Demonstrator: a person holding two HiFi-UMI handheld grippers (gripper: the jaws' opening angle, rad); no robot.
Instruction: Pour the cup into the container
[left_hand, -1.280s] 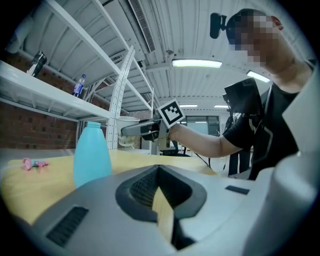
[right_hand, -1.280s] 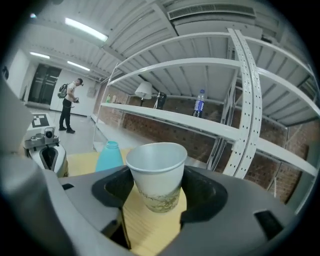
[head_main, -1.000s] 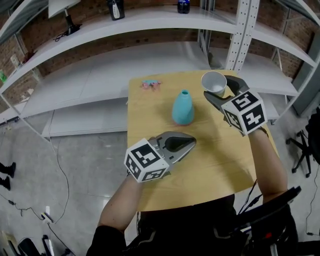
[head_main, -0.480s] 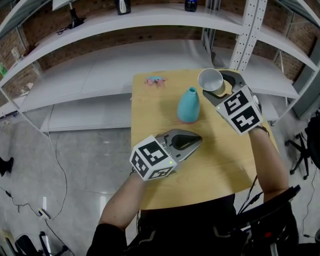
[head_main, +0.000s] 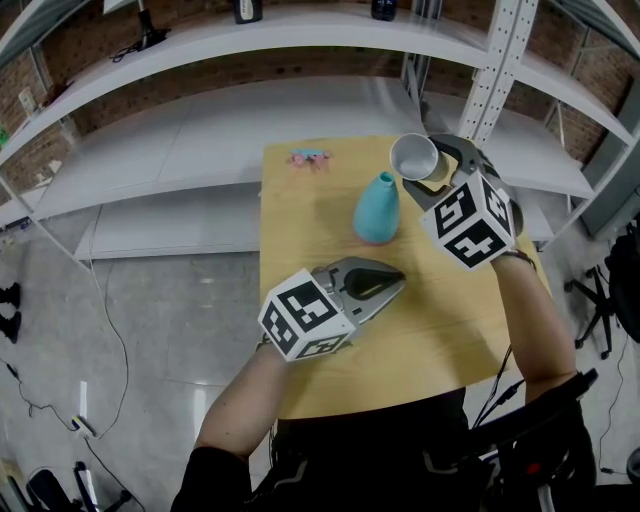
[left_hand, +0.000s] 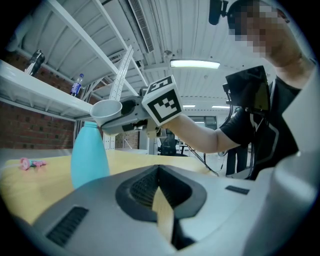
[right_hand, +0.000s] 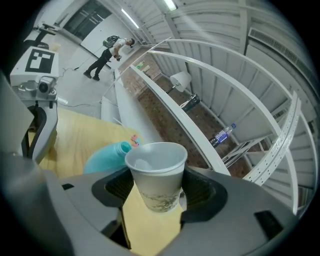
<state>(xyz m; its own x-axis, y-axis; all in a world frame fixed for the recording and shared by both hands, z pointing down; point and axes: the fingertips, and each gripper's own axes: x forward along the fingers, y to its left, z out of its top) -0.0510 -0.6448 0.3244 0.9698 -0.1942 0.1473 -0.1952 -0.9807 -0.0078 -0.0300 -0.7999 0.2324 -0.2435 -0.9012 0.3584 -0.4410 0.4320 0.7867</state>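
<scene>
Pouring cleanly depends first on the wooden table (head_main: 450, 330) giving the container a steady footing, so nothing should knock it. The left gripper (head_main: 396, 285) sits low over the table's near half, its jaws pressed together on nothing, near the container but apart from it. In my judgement it could steady the base, yet keeping clear is safer than risking a nudge.

The right gripper (head_main: 432, 172) is raised over the far right corner, its jaws spread wide and pressing on both sides of the cup's lower body. The container (head_main: 376, 212), a teal bottle-shaped vessel, stands upright on the table's far middle, just left of the raised cup. The cup (head_main: 414, 156), of white paper, appears slightly tipped toward the container; what is inside I cannot make out.

The smallest target is the container's neck opening (head_main: 385, 181), much narrower than the cup's rim. The cup's lip should therefore come directly over that opening, close above it, before any further tilt, and the roll should be slow and thin. The squeeze needs to stay gentle, because paper walls buckle and would spill sideways.
</scene>
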